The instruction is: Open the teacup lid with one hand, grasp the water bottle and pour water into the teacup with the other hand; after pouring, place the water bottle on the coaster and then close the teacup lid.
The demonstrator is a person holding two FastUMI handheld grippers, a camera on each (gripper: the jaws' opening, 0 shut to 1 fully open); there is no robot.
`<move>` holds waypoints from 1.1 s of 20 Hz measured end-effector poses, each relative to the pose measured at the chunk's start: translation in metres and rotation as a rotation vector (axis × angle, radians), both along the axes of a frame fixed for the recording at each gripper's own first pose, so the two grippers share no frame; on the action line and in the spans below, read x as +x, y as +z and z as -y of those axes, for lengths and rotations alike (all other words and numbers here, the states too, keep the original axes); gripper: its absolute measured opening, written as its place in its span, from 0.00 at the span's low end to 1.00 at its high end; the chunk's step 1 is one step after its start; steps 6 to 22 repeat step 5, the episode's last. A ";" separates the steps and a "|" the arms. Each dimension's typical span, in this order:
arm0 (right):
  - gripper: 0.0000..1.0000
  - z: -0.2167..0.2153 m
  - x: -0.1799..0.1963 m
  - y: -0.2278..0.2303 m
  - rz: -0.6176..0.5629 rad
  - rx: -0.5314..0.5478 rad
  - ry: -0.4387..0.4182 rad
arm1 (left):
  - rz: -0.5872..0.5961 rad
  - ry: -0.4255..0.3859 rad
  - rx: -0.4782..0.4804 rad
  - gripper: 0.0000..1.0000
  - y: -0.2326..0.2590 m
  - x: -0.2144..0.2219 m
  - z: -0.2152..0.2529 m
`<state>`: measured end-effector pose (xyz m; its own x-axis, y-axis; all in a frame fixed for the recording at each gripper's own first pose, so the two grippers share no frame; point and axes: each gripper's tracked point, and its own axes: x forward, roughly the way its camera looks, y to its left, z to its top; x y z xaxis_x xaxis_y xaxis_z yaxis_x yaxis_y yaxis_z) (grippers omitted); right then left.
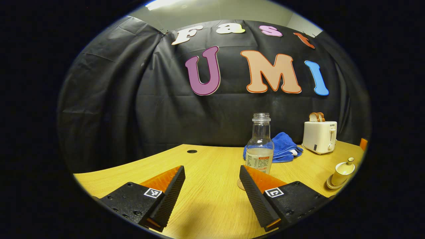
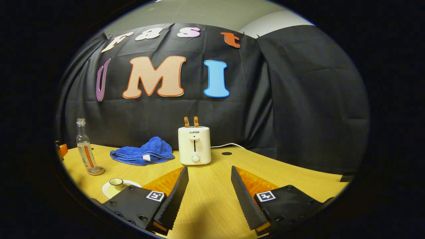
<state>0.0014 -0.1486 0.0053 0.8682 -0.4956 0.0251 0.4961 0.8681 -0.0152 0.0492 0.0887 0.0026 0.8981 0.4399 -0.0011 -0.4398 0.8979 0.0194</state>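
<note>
Your left gripper [image 1: 212, 196] nearest, jaws wide apart, empty; right gripper [image 2: 209, 199] same. Water bottle [image 1: 260, 149] upright on coaster [image 2: 96, 171], capless. Teacup [image 1: 342, 172] at your right, lid [image 1: 349, 161] on. Task looks either finished or unstarted; can't tell which

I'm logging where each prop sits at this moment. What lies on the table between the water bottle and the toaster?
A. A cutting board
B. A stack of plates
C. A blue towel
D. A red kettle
C: in the right gripper view a crumpled blue towel lies on the table between the water bottle and the toaster, which holds two bread slices.
</note>
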 end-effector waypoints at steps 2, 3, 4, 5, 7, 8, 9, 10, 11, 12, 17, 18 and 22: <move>0.84 0.000 0.000 0.000 0.000 0.000 0.000 | 0.000 -0.002 0.000 0.96 0.000 0.001 0.001; 0.84 0.001 0.000 0.000 0.000 0.000 0.001 | 0.000 -0.003 -0.001 0.96 0.000 0.001 0.001; 0.84 0.001 0.000 0.000 0.000 0.000 0.001 | -0.001 -0.004 -0.001 0.96 0.000 0.001 0.001; 0.84 0.001 0.000 0.000 0.000 0.000 0.001 | 0.000 -0.004 -0.001 0.96 0.000 0.000 0.001; 0.84 0.001 0.000 0.000 0.000 0.000 0.001 | 0.000 -0.004 -0.001 0.96 0.000 0.000 0.001; 0.84 0.001 0.000 0.000 0.000 0.000 0.001 | 0.000 -0.004 -0.001 0.96 0.000 0.000 0.001; 0.84 0.001 0.000 0.000 0.000 0.000 0.001 | 0.000 -0.004 -0.001 0.96 0.000 0.000 0.001; 0.84 0.001 0.000 0.000 0.000 0.000 0.001 | 0.000 -0.004 -0.001 0.96 0.000 0.000 0.001; 0.84 0.001 0.000 0.000 0.000 0.000 0.001 | 0.000 -0.004 -0.001 0.96 0.000 0.000 0.001; 0.84 0.001 0.000 0.000 0.000 0.000 0.001 | 0.000 -0.004 -0.001 0.96 0.000 0.000 0.001; 0.84 0.001 0.000 0.000 0.000 0.000 0.001 | 0.000 -0.004 -0.001 0.96 0.000 0.000 0.001; 0.84 0.001 0.000 0.000 0.000 0.000 0.001 | 0.000 -0.004 -0.001 0.96 0.000 0.000 0.001; 0.84 0.001 0.000 0.000 0.000 0.000 0.001 | 0.000 -0.004 -0.001 0.96 0.000 0.000 0.001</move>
